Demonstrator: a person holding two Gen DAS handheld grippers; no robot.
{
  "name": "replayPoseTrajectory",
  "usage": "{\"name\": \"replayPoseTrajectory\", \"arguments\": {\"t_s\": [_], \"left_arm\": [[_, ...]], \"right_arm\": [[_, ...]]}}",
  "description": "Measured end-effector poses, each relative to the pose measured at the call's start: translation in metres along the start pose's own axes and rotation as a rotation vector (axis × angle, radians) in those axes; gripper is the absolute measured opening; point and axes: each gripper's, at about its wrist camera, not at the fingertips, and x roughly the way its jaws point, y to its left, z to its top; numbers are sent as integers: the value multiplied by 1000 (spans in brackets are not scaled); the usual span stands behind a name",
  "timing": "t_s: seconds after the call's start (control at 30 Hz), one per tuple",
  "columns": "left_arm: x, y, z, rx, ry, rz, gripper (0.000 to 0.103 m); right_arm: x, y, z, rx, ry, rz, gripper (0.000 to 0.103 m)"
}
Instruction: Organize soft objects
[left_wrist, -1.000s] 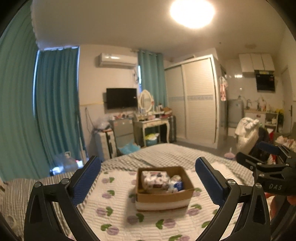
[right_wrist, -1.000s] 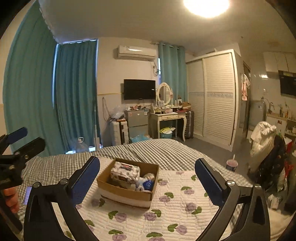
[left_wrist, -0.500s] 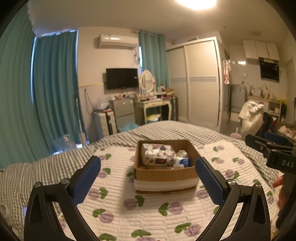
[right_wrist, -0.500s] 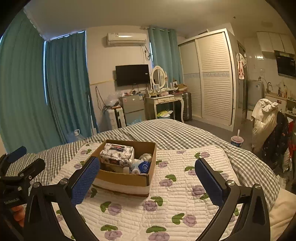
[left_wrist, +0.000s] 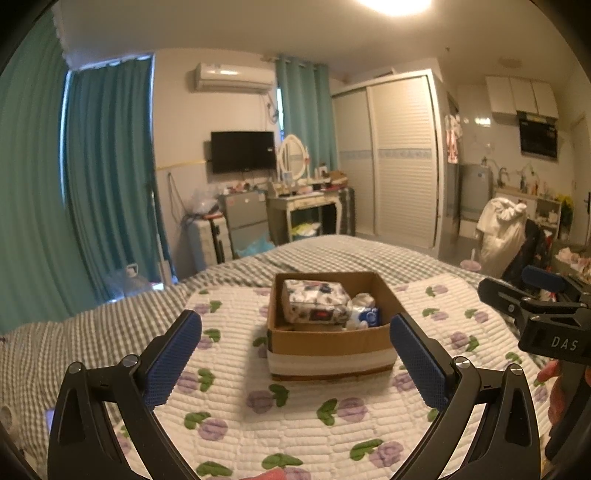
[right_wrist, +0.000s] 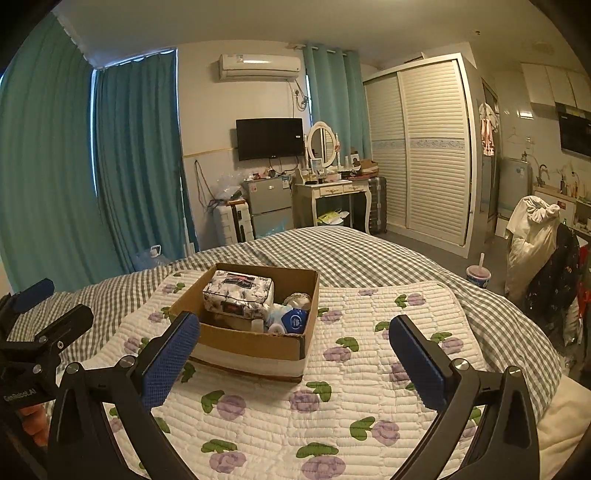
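Note:
An open cardboard box (left_wrist: 328, 341) (right_wrist: 255, 341) stands on the flower-print quilt (left_wrist: 295, 413) (right_wrist: 332, 406) on the bed. Inside lie a floral soft tissue pack (left_wrist: 314, 301) (right_wrist: 238, 295) and a small white-and-blue pack (left_wrist: 364, 315) (right_wrist: 291, 319). My left gripper (left_wrist: 295, 356) hovers open just in front of the box, nothing between its blue pads. My right gripper (right_wrist: 293, 360) is open too, a little right of and in front of the box. Each gripper shows at the edge of the other's view.
A grey checked blanket (right_wrist: 369, 254) covers the far half of the bed. Beyond stand teal curtains (right_wrist: 136, 166), a small fridge (right_wrist: 267, 206), a vanity desk (right_wrist: 332, 199), a wardrobe (right_wrist: 424, 147) and a chair piled with clothes (right_wrist: 539, 247). A cup with a straw (right_wrist: 478, 275) sits on the floor.
Both grippers have tilted down and come closer to the box, which sits larger and more central in both views. Neither has opened or shut.

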Motion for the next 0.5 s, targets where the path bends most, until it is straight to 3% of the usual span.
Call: {"name": "replayPoseTrajectory", "arguments": {"t_s": [0.5], "left_arm": [[5, -1, -3, -4, 14, 8, 103]], "right_arm": [[1, 1, -2, -13, 12, 4, 103]]}}
